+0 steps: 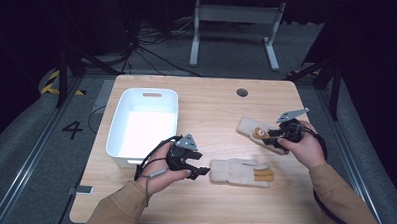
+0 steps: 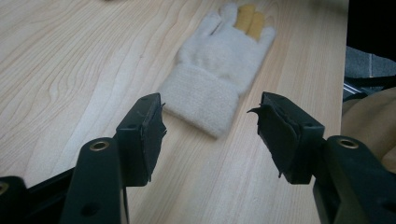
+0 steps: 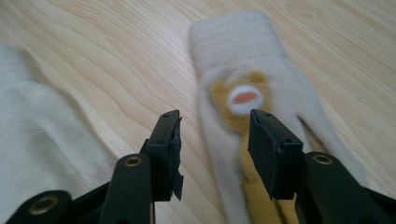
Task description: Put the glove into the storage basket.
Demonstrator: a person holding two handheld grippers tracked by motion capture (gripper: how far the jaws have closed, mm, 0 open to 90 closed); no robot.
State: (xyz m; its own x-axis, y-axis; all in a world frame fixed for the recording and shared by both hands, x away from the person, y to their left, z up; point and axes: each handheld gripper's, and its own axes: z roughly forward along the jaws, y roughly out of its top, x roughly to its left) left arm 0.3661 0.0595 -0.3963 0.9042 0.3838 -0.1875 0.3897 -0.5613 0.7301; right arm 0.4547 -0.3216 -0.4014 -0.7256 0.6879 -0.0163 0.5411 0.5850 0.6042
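Two cream knitted gloves lie on the wooden table [image 1: 211, 112]. The near glove [image 1: 241, 172] lies flat, cuff to the left, with two yellow fingers. My left gripper [image 1: 199, 163] is open just left of that cuff. In the left gripper view, the cuff of this glove [image 2: 205, 100] lies just beyond my open left gripper [image 2: 210, 133], not touching the jaws. The far glove [image 1: 256, 133] bears a bear face. My right gripper [image 1: 269, 137] hovers over it, open. In the right gripper view, the bear-face glove [image 3: 243, 95] lies ahead of and under the open right gripper [image 3: 215, 149].
A white plastic bin [image 1: 143, 125] stands on the left half of the table, close behind my left hand. A round cable hole [image 1: 242, 92] sits near the table's far edge. Blurred cream fabric [image 3: 32, 140] shows at the left of the right gripper view.
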